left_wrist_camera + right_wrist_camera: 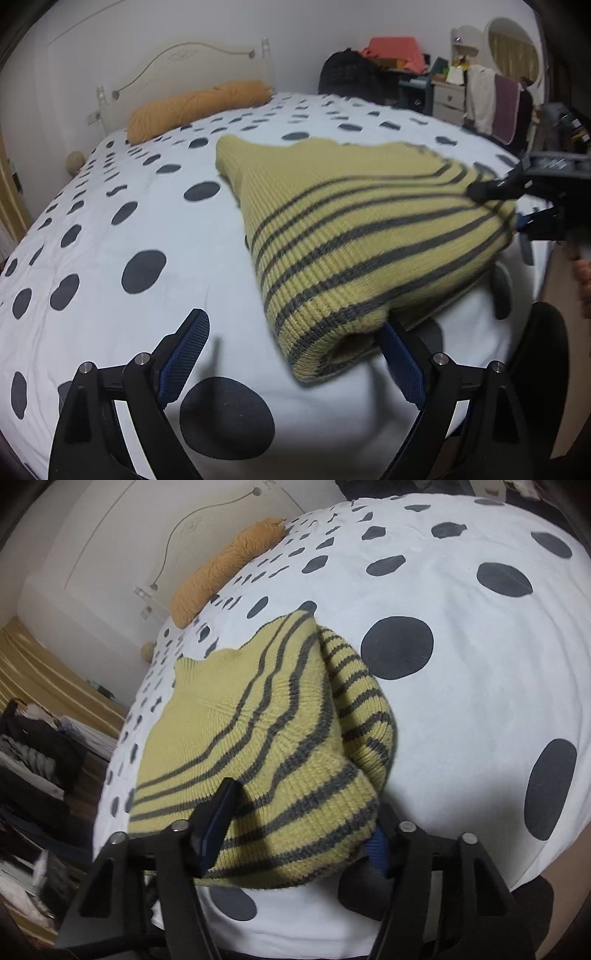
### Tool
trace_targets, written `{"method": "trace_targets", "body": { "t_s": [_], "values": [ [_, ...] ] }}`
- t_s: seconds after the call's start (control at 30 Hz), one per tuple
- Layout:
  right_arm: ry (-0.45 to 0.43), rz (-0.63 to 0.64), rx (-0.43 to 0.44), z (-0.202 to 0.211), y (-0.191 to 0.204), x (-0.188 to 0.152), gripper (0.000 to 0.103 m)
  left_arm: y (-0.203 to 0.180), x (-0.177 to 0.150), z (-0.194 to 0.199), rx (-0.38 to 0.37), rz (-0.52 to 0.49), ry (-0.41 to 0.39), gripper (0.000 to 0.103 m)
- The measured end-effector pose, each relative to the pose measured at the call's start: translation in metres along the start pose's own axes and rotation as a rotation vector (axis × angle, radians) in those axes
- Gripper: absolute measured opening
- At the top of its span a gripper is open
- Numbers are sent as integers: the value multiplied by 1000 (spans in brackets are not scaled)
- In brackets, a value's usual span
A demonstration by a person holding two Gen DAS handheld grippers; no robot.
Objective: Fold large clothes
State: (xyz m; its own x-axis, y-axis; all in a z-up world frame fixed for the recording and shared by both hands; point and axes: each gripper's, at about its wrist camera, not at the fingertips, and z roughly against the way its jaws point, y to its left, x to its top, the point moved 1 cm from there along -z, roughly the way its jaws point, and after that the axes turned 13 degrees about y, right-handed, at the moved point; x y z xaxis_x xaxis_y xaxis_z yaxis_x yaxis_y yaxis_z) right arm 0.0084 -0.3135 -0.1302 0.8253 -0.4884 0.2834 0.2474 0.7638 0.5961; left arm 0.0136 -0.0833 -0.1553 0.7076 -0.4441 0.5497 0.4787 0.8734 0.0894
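Observation:
A yellow knit sweater [354,229] with grey stripes lies folded on the white bedspread [110,206] with dark dots. My left gripper [293,321] is open wide just above the bed. The sweater's near corner sits by its right pad [399,365] and the left pad [184,354] is well clear of it. My right gripper [306,801] is shut on the sweater [258,738], one finger [218,823] pressing a dent into the thick folded end and the other mostly hidden under the knit. In the left wrist view the right gripper [495,208] holds that end slightly lifted.
An orange bolster pillow [195,107] lies against the cream headboard [192,62]. Beyond the bed's far right side are a cluttered nightstand [447,99], a mirror [513,51] and hanging cloths [495,103]. Stacked clothes [33,760] line the floor on the left. A hand [583,277] shows at the right edge.

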Motion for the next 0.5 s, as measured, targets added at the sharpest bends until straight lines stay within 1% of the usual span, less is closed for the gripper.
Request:
{"method": "trace_targets", "body": {
  "t_s": [0.03, 0.07, 0.1, 0.17, 0.27, 0.3, 0.33, 0.37, 0.43, 0.47, 0.5],
  "values": [
    [-5, -17, 35, 4, -3, 0, 54, 0, -1, -3, -3, -4, 15, 91],
    [-9, -28, 59, 7, -4, 1, 51, 2, -3, -4, -2, 3, 13, 92],
    [-11, -33, 85, 10, -4, 2, 48, 7, -4, -2, 15, 38, -4, 92],
    [-12, -27, 142, 15, 2, 3, 47, 18, -4, 5, 3, 111, -28, 92],
    [-5, 19, 156, 16, 22, 2, 47, 28, -10, 13, 27, 175, -53, 92],
    [7, 30, 155, 14, 26, 0, 47, 33, -14, 11, 15, 191, -47, 92],
    [17, 33, 140, 9, 27, -3, 47, 38, -17, 8, -7, 218, -35, 94],
    [25, 33, 112, 4, 25, -5, 47, 42, -20, 4, -26, 247, -25, 99],
    [39, 62, -42, -13, 18, -9, 47, 52, -27, -5, -99, 317, 12, 99],
    [39, 75, -62, -20, 13, -11, 50, 54, -29, -6, -117, 334, 20, 99],
    [47, 65, -44, -21, 7, -12, 53, 55, -29, -3, -132, 337, 25, 97]
  ]
}}
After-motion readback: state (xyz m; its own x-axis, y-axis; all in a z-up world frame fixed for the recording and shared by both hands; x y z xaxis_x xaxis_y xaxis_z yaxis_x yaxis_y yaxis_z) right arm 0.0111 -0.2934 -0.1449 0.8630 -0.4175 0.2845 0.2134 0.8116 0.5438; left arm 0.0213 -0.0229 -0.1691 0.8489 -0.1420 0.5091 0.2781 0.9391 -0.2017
